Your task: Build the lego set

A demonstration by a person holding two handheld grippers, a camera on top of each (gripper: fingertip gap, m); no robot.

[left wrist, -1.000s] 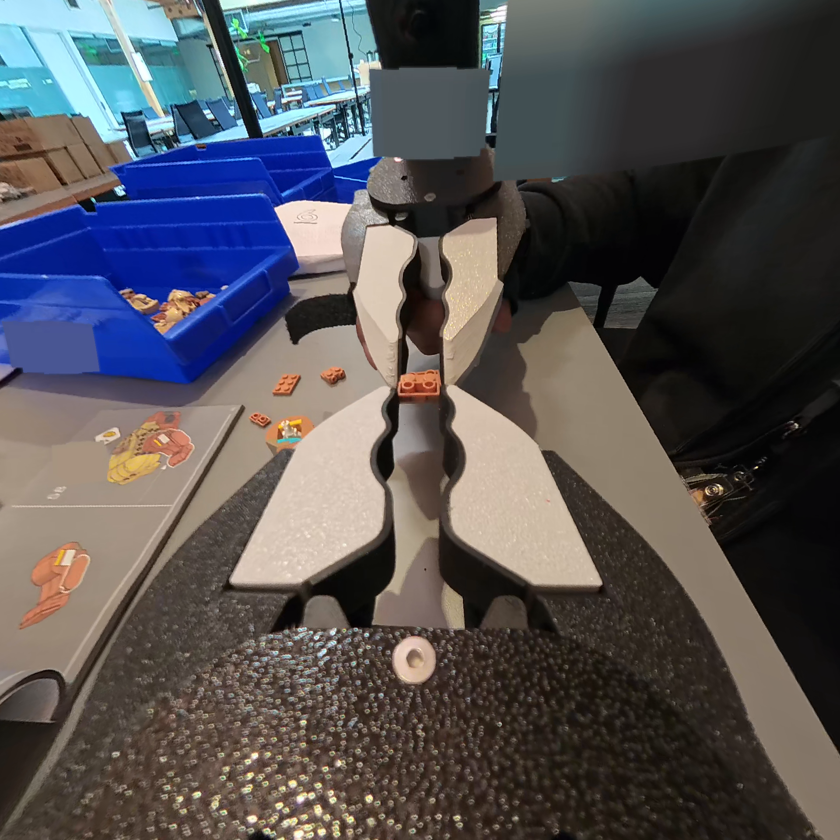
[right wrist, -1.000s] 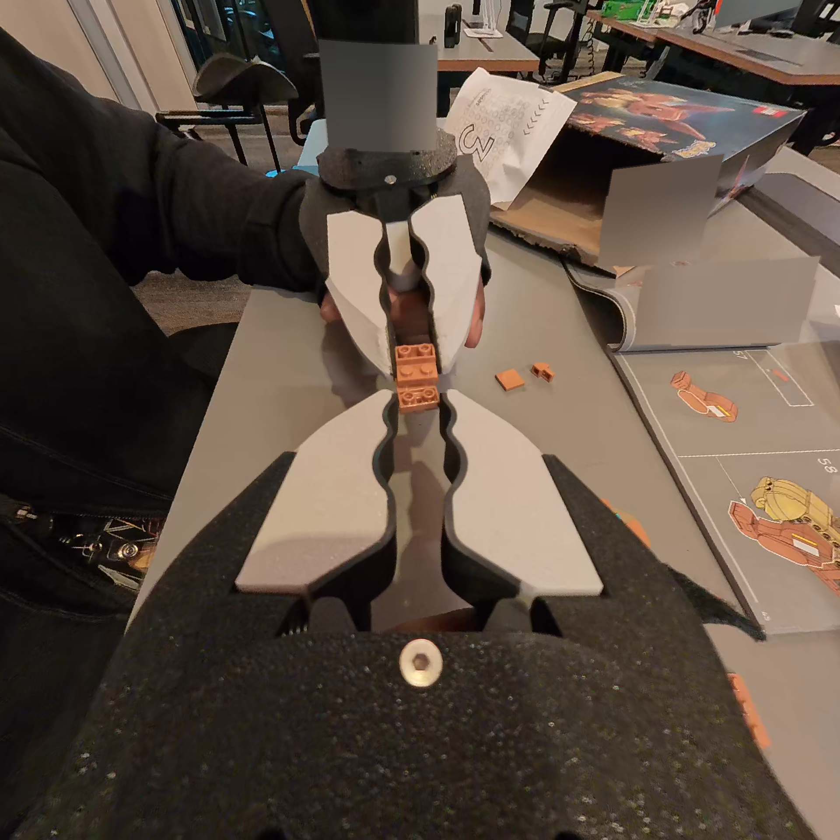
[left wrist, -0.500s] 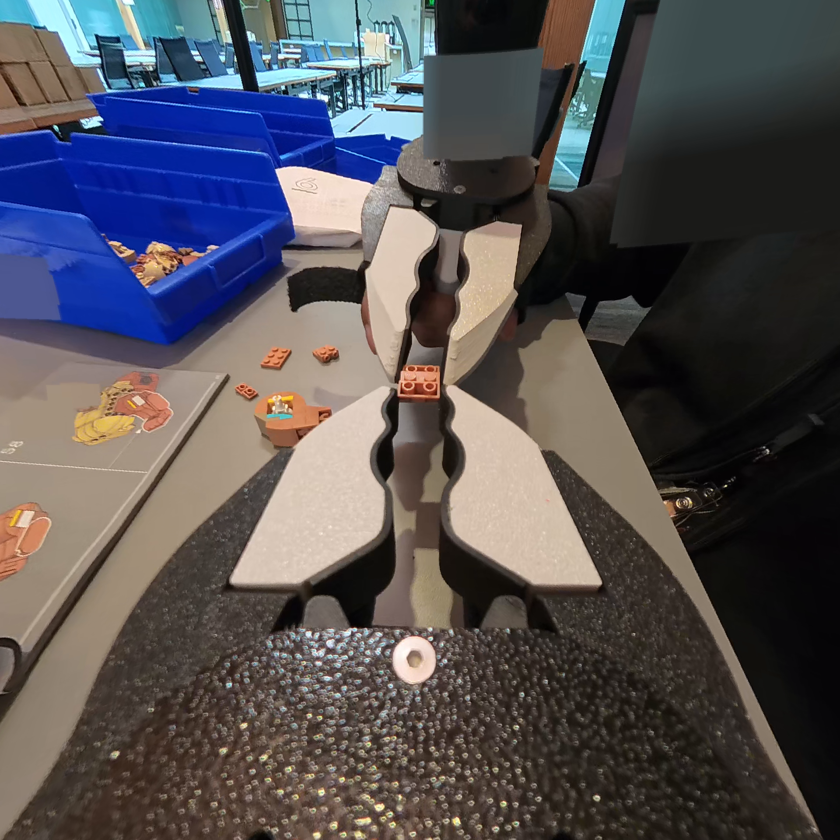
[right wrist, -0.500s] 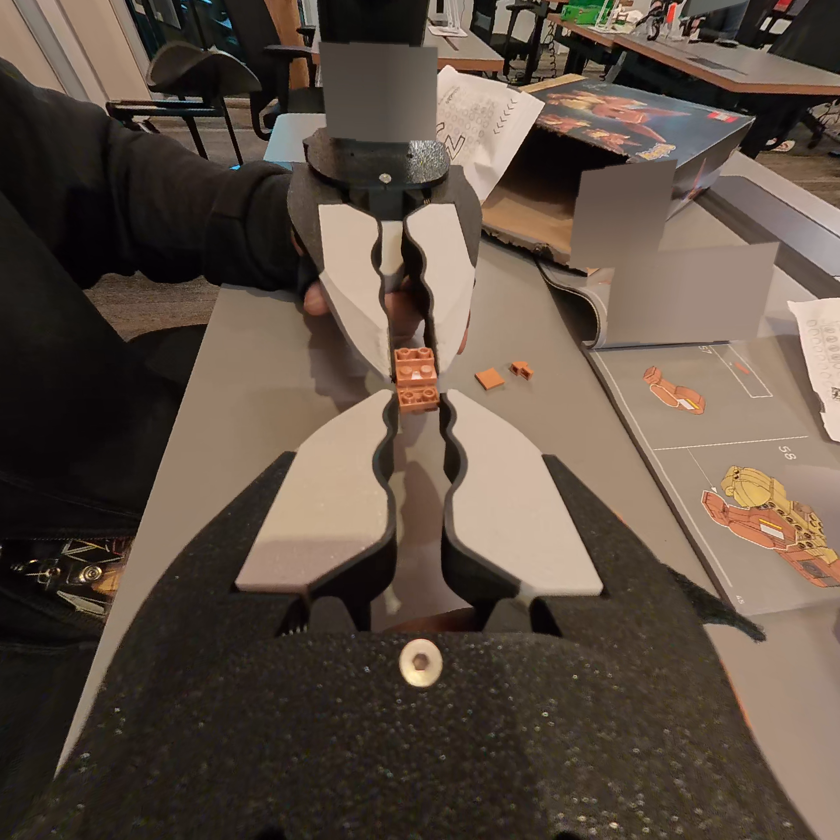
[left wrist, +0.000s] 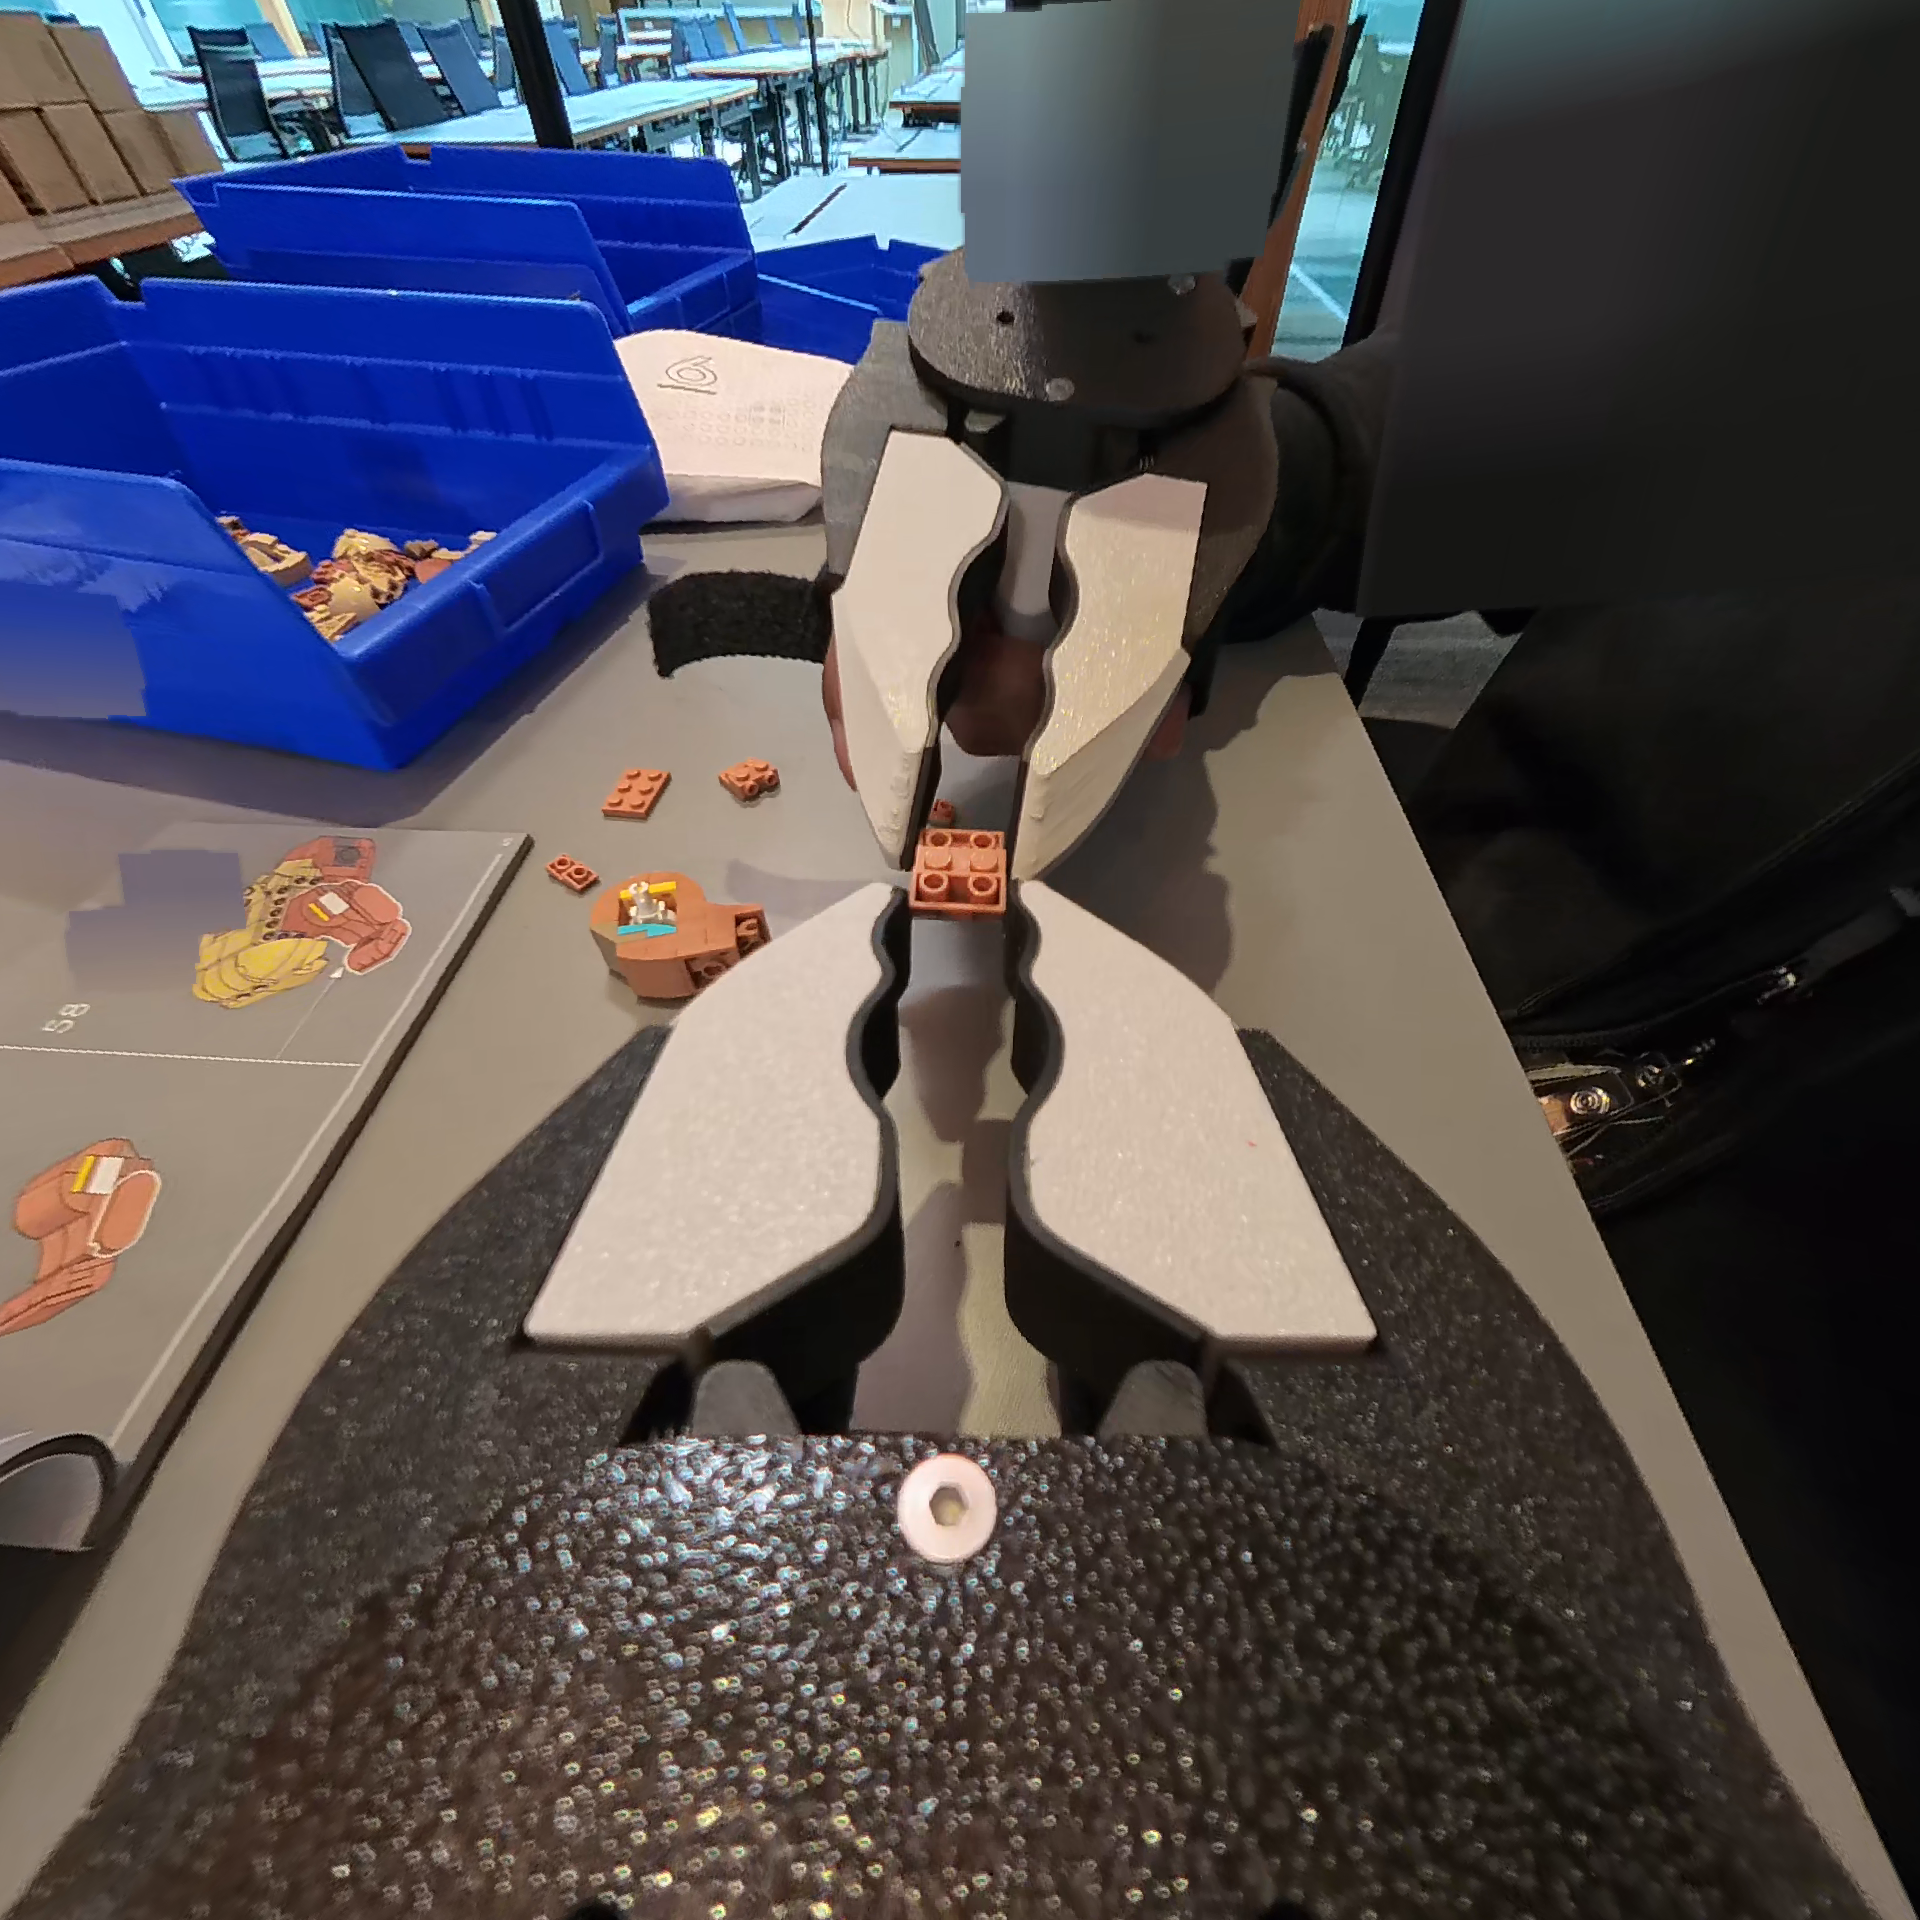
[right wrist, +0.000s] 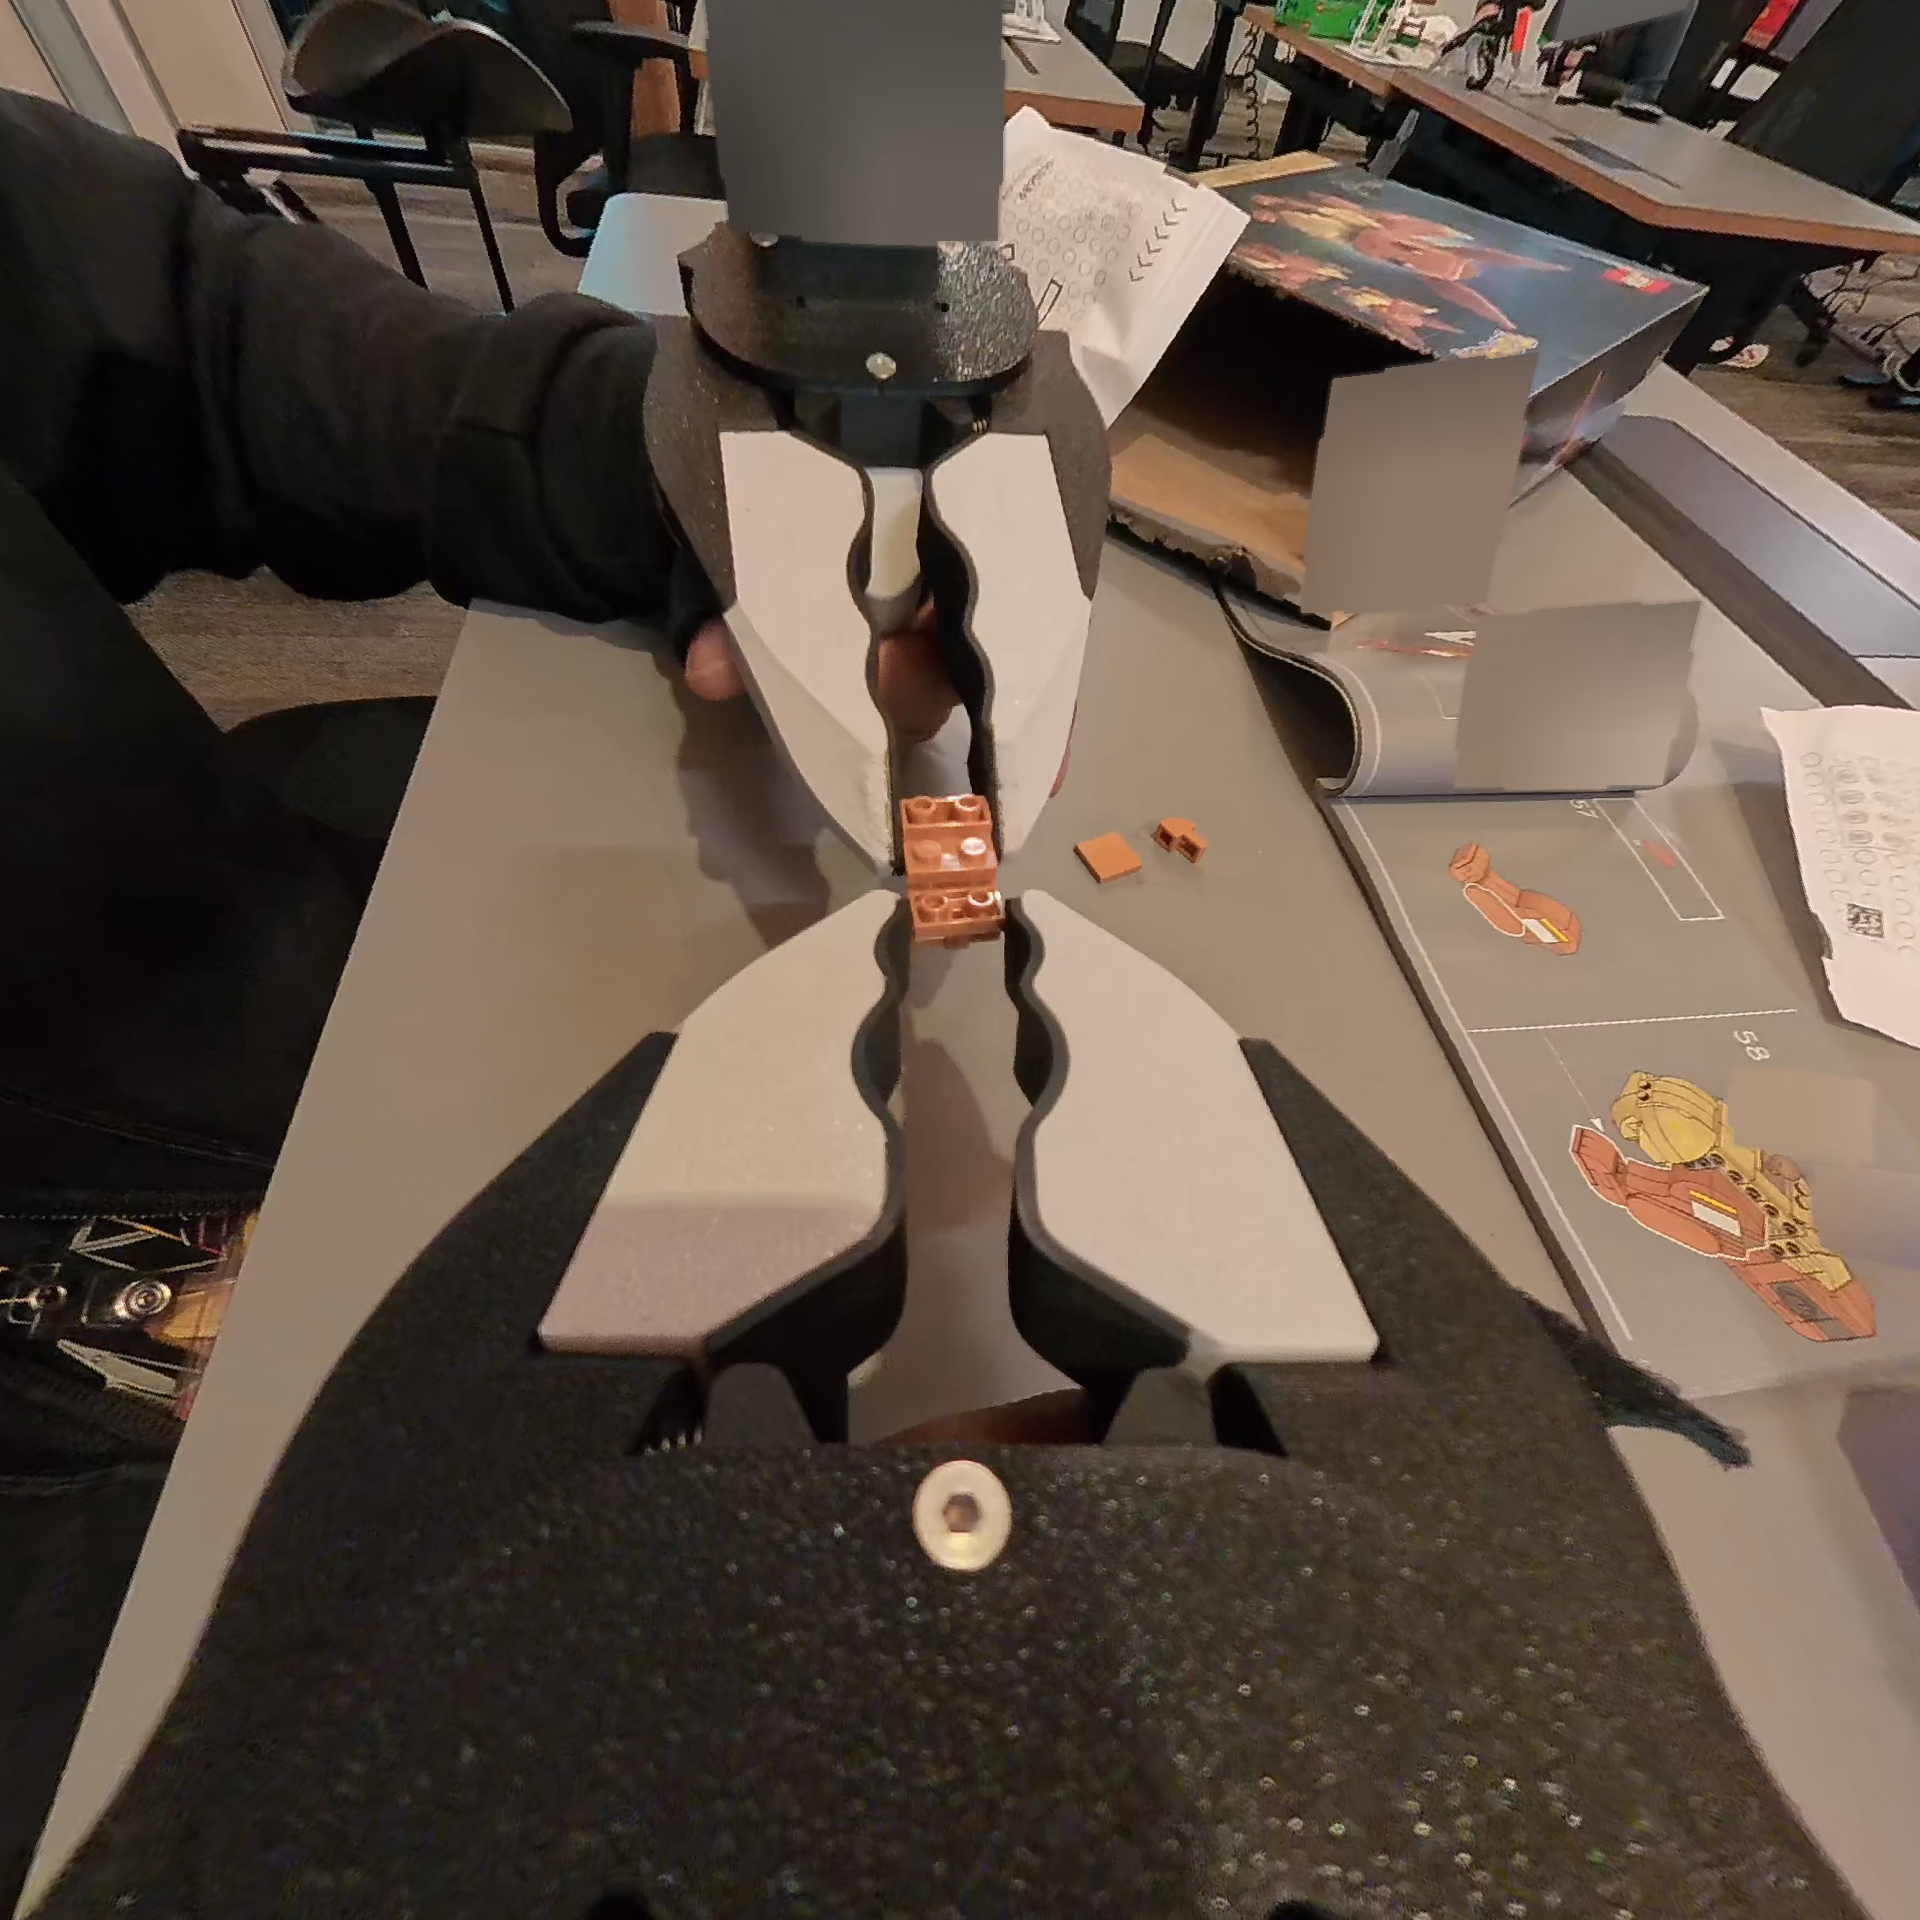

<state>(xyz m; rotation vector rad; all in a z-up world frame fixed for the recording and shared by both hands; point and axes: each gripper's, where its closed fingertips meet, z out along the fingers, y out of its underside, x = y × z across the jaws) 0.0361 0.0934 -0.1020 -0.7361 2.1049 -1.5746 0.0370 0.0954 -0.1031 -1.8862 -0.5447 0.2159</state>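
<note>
On the grey tabletop (left wrist: pixel 1299 935), at twelve o'clock from each other, the left gripper (left wrist: pixel 957 902) and right gripper (right wrist: pixel 951 914) each pinch a small brown studded plastic brick (right wrist: pixel 945 847), tips meeting; any skew could pop one loose.

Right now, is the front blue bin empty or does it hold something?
Not empty: the front blue bin holds a small heap of brown and tan pieces on its floor.

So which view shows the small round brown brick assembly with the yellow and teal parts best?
The left wrist view: the round brown brick assembly sits unobstructed on the grey table, left of the jaws. The right wrist view doesn't show it; the gripper body covers that area.
</note>
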